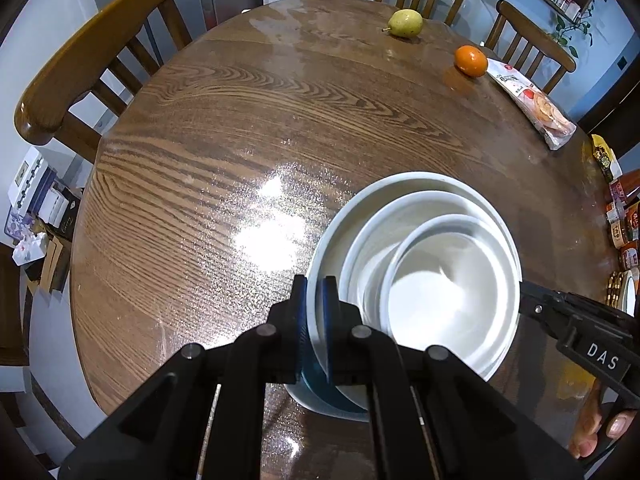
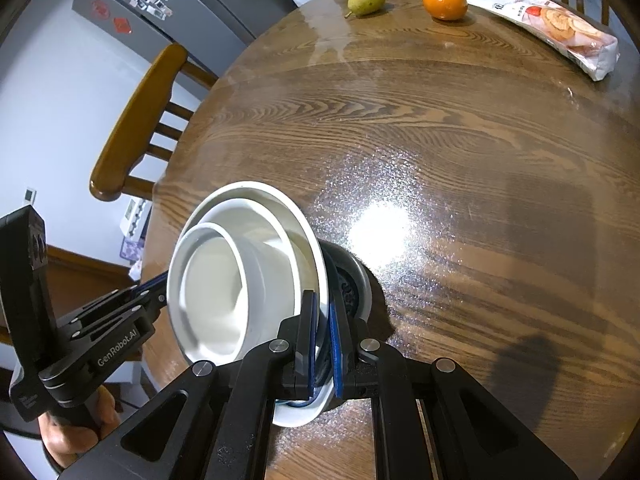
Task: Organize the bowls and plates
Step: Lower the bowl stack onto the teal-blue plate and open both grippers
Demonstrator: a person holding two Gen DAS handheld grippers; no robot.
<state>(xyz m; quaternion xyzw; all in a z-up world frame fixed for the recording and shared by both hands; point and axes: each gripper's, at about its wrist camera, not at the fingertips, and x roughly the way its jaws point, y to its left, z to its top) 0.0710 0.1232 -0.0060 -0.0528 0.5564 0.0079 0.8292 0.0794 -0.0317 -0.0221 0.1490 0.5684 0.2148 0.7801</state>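
Three white dishes sit nested near the front of the wooden table (image 1: pixel 240 120): a wide bowl (image 1: pixel 400 179) with a dark blue underside, a middle bowl (image 1: pixel 424 199) and a small bowl (image 1: pixel 440 292). My left gripper (image 1: pixel 315 285) is shut on the wide bowl's left rim. My right gripper (image 2: pixel 322 300) is shut on the opposite rim of the same wide bowl (image 2: pixel 256 189), whose dark patterned underside shows. Each gripper appears in the other's view: the right gripper (image 1: pixel 532 300) at the stack's right, the left gripper (image 2: pixel 158 282) at its left. I cannot tell whether the stack touches the table.
A pear (image 1: pixel 405 23), an orange (image 1: pixel 471 61) and a snack packet (image 1: pixel 532 104) lie along the table's far side. Jars and packets (image 1: pixel 624 232) crowd the right edge. Wooden chairs (image 1: pixel 92 52) stand around the table. A person's hand (image 2: pixel 76 432) holds the left gripper.
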